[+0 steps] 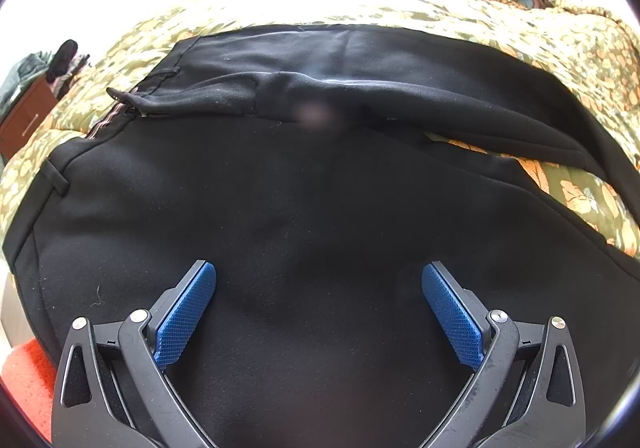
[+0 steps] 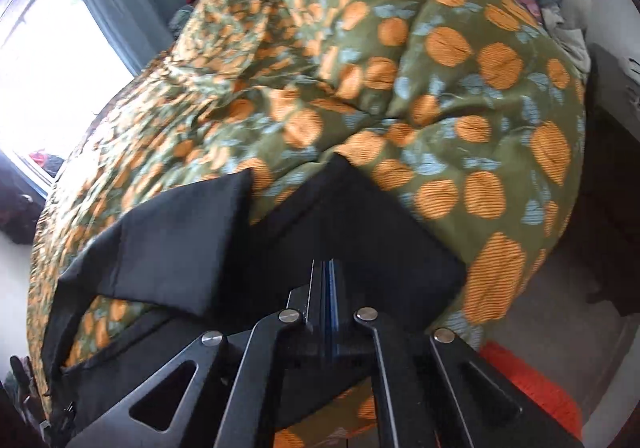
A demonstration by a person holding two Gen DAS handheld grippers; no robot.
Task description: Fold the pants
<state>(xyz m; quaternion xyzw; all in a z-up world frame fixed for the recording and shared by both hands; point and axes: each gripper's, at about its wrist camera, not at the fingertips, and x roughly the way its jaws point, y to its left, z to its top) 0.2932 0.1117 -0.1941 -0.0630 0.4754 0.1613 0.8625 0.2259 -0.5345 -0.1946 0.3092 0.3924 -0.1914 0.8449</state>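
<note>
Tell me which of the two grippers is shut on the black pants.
The right gripper: its fingers are pinched together on a pant leg. The left gripper stands wide open above the pants.

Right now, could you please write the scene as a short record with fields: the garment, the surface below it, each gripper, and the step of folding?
garment: black fabric pants, spread out, legs apart
surface: green quilted bedcover with orange spots
left gripper: open, blue pads over the pants' upper part, gripping nothing
right gripper: shut on the hem end of one black pant leg
other leg end: lies free on the bedcover
folding step: no fold visible yet
</note>
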